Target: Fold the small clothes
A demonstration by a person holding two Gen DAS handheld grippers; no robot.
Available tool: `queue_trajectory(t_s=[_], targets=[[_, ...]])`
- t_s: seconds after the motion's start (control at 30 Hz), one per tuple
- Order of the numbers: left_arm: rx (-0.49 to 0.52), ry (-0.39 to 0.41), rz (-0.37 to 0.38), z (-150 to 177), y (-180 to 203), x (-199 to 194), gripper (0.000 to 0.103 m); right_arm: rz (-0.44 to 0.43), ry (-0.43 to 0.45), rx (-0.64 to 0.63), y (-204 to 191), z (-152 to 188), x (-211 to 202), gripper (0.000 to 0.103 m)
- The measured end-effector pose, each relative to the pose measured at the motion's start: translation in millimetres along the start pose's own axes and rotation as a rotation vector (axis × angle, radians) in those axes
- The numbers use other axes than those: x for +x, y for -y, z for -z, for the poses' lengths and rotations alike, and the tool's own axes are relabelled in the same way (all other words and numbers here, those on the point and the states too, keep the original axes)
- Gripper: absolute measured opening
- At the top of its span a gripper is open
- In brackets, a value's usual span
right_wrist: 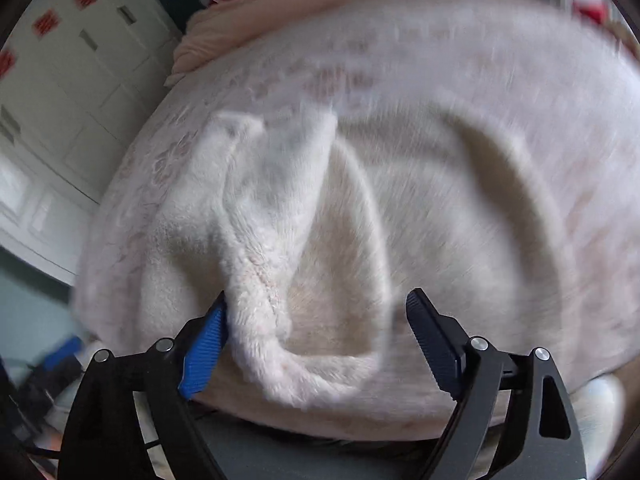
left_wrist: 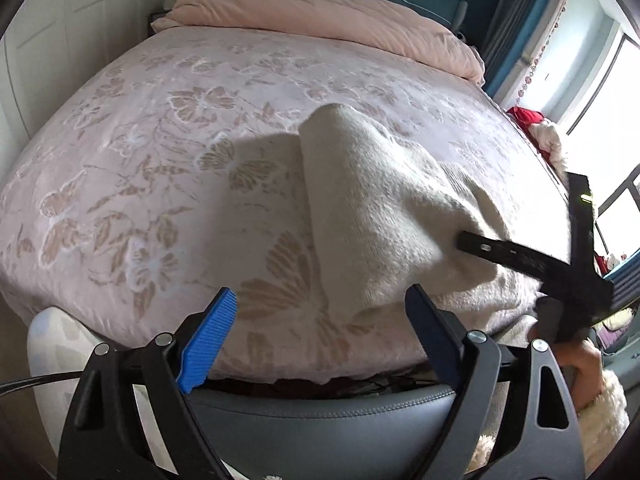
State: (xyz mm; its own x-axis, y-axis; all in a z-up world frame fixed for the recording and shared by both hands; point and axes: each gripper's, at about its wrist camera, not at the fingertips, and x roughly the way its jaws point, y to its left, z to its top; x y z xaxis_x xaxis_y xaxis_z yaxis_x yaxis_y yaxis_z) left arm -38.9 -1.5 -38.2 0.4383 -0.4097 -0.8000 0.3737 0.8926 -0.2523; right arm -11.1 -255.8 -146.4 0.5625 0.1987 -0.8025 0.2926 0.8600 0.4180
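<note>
Cream fleece garment [left_wrist: 372, 208] on bed [left_wrist: 140, 168], left tool [left_wrist: 320, 316] wide, right tool [right_wrist: 316, 320] wide

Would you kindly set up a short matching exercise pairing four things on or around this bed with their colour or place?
Things:
1. fluffy garment
2. bedspread
3. rolled quilt
4. gripper pad

Descriptions:
A. ribbed blue
B. plain pink, lying at the far end of the bed
C. cream white, bunched near the foot of the bed
D. pale pink with butterfly and flower pattern

Pairs: 1-C, 2-D, 3-B, 4-A
</note>
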Motion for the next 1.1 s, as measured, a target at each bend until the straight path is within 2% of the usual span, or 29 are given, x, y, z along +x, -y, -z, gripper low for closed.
queue_trajectory(t_s=[0.03,0.1,0.13,0.2,0.33,0.4,0.47,0.53,0.63,0.67,0.73,0.87,1.03,1.07,1.1], targets=[[0.005,-0.003,0.003,1.0,1.8,-0.4,0.084,-0.060,-0.009,0.048,3.3,0.6,4.8,0.074],[0.004,-0.004,0.012,1.0,3.8,-3.0,0.084,-0.111,-0.009,0.064,-2.2,3.2,9.1,0.027],[-0.001,-0.003,0.014,0.4,4.0,-4.3,0.084,-0.142,-0.020,0.063,-7.2,1.6,9.8,0.027],[-0.027,-0.003,0.028,-3.3,1.9,-7.1,0.084,-0.182,0.027,0.035,-28.1,-4.6,-5.5,0.020],[-0.061,0.028,0.053,-11.8,-0.5,-18.7,0.084,-0.294,0.250,-0.057,-59.5,-21.4,-95.7,0.019],[-0.068,0.043,0.074,-15.4,2.0,-23.6,0.087,-0.232,0.373,-0.113,-56.5,-18.1,-142.5,0.019],[-0.062,0.042,0.083,-17.5,7.8,-20.9,0.088,-0.116,0.416,-0.124,-31.4,-9.8,-159.1,0.020],[-0.047,0.024,0.080,-18.1,17.7,-11.8,0.088,-0.013,0.341,-0.070,11.5,-2.8,-140.1,0.020],[-0.024,-0.007,0.097,-16.6,35.9,2.1,0.088,0.041,0.121,0.140,100.6,17.8,-65.7,0.020],[0.000,-0.017,0.104,-16.1,45.8,6.6,0.088,0.041,0.086,0.171,111.5,22.2,-51.7,0.022],[0.051,-0.027,0.103,-14.6,62.0,12.2,0.088,-0.031,0.112,0.228,122.2,30.2,-44.6,0.023],[0.145,-0.084,0.079,-8.7,85.6,30.2,0.088,-0.035,0.101,0.220,123.1,20.9,-46.3,0.025],[0.137,-0.106,0.082,-8.8,93.0,39.7,0.088,-0.025,0.154,0.146,100.2,12.7,-68.4,0.025],[0.142,-0.107,0.079,-9.6,95.1,41.0,0.088,-0.006,0.142,0.119,100.0,11.5,-63.3,0.028],[0.146,-0.107,0.076,-10.9,96.5,42.8,0.088,0.016,0.123,0.104,102.6,8.5,-55.2,0.037]])
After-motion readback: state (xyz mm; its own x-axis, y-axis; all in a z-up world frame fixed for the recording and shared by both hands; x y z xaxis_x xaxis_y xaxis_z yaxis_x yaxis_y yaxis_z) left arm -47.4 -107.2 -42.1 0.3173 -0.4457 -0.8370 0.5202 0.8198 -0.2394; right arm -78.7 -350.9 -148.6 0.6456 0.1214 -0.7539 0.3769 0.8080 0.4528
